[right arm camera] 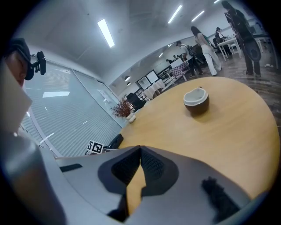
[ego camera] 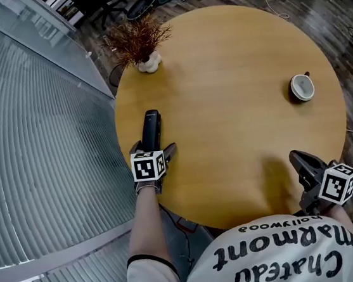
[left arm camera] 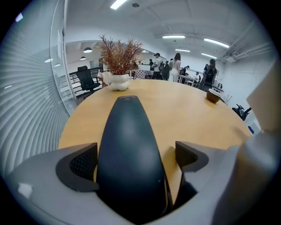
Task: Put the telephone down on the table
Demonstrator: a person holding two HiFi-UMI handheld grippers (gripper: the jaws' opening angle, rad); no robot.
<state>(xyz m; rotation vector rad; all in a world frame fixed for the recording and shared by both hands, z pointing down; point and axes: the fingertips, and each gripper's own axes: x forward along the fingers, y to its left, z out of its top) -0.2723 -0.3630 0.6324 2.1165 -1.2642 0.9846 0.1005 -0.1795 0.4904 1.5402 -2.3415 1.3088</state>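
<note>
The black telephone handset lies on the round wooden table near its left edge, pointing away from me. My left gripper straddles its near end, open. In the left gripper view the telephone fills the gap between the pads; bare table shows between it and the right pad. My right gripper hovers at the table's near right edge. In the right gripper view its jaws are shut with nothing between them.
A dried plant in a white vase stands at the table's far left. A small brown cup sits at the right. A ribbed glass wall runs along the left. People stand far back in the room.
</note>
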